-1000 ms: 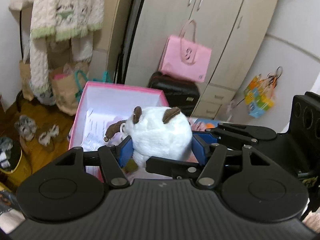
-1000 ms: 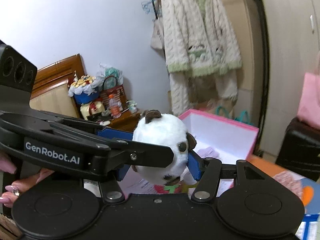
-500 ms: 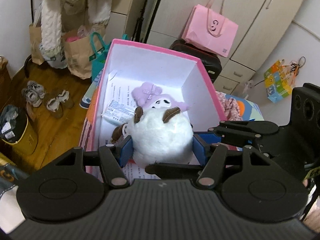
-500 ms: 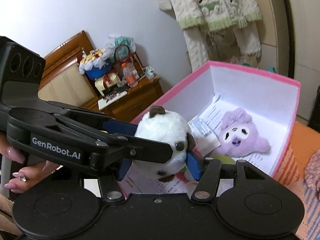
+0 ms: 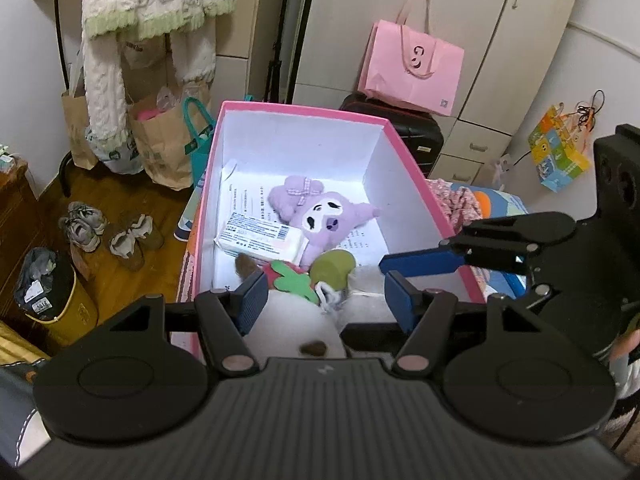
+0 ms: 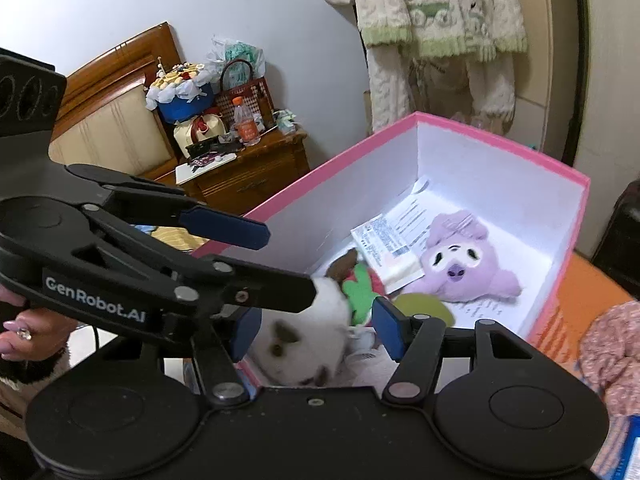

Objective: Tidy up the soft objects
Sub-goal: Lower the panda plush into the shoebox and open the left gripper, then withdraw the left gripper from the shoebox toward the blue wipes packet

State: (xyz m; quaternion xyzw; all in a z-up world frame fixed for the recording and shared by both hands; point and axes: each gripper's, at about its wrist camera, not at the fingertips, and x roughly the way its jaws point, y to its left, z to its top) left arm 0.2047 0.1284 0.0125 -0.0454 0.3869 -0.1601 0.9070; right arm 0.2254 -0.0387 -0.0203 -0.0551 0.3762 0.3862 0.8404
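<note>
A white plush (image 5: 288,332) with brown ears and a red and green trim lies tipped over at the near end of the pink box (image 5: 304,110), blurred. My left gripper (image 5: 326,292) hangs over it, its blue pads apart and not squeezing it. From the other side my right gripper (image 6: 316,324) straddles the same plush (image 6: 304,332); its jaws are opening and the plush sits loosely between them. One right finger (image 5: 424,261) shows in the left wrist view, one left finger (image 6: 224,226) in the right wrist view. A purple plush (image 5: 328,220) lies deeper in the box.
The box also holds a tissue packet (image 5: 260,236) and printed paper. Behind it stand a black suitcase (image 5: 400,128) and a pink paper bag (image 5: 412,68). Shoes (image 5: 108,232) lie on the wooden floor. A nightstand (image 6: 248,168) stands left; a person's hand (image 6: 24,332) holds the left gripper.
Both grippers have tipped down over the box. The white plush, squeezed between both pairs of pads before, has slipped out and rolled over into the box's near end.
</note>
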